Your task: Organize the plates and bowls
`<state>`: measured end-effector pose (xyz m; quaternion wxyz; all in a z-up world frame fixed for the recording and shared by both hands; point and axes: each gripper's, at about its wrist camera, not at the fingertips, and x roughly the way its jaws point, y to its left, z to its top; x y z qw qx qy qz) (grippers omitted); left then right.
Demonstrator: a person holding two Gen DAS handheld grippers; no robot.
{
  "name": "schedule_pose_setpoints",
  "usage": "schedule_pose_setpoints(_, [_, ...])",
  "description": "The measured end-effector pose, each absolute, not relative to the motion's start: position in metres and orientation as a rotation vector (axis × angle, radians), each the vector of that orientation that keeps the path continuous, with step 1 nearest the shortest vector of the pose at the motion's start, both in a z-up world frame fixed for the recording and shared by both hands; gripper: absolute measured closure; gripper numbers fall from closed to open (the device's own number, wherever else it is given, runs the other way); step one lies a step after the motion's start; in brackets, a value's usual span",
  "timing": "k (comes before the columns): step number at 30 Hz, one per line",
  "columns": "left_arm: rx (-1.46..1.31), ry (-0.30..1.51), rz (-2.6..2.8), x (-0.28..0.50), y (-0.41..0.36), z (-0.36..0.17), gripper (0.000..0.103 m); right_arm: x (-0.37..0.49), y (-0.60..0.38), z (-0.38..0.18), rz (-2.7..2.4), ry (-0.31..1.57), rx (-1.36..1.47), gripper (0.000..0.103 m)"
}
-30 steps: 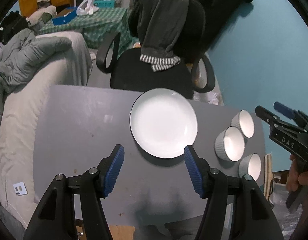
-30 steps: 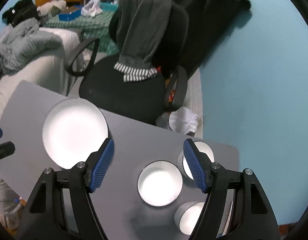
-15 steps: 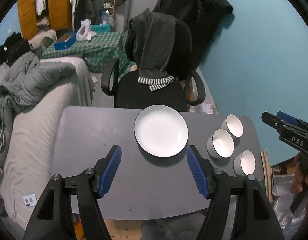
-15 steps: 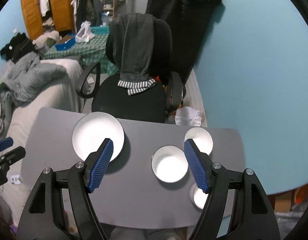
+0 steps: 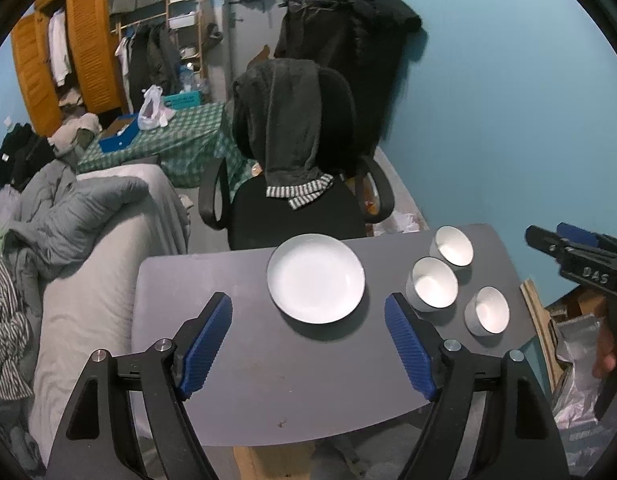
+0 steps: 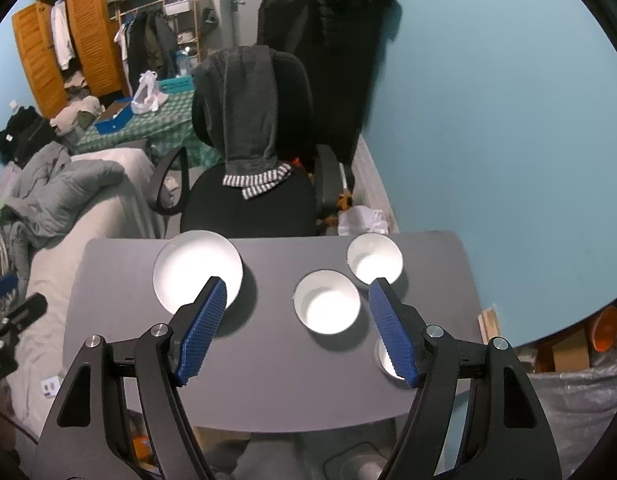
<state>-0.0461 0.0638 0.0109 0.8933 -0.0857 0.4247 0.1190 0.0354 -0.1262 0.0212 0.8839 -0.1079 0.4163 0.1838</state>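
A: Dim indoor light comes from above; the white plate (image 5: 315, 278) glares and loses surface detail, and casts a soft shadow on the grey bench (image 5: 228, 280) toward the viewer.

B: Fisheye distortion bends the bench's edges, with black vignetting at each corner. The dark coats (image 6: 324, 40) beyond the plate are slightly smeared; the bowls (image 6: 327, 301) beside the plate stay sharp.

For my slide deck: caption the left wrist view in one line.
Left gripper, opening and empty, above a grey table holding one white plate and three white bowls.
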Motion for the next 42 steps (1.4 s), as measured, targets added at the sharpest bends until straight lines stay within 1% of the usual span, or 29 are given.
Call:
schedule_pose_setpoints(9, [-0.174,0.877,0.157,-0.036,0.047,0.015,0.023,0.025,-0.148,0.027,0.311,0.862,-0.183,0.030])
schedule_pose_setpoints(25, [-0.153,0.897,-0.039,0.021,-0.001,0.014,0.023,0.025,-0.210,0.029,0.144,0.886,-0.105,0.030])
schedule_pose_setpoints(35, [-0.118,0.915,-0.108,0.060,-0.040,0.010,0.023,0.047,-0.244,0.018,0.089,0.929,-0.045,0.030])
schedule_pose_setpoints(42, [-0.096,0.960,-0.103,0.090,-0.063,-0.006,0.023,0.072,-0.259,0.009,0.090,0.965,-0.037,0.030])
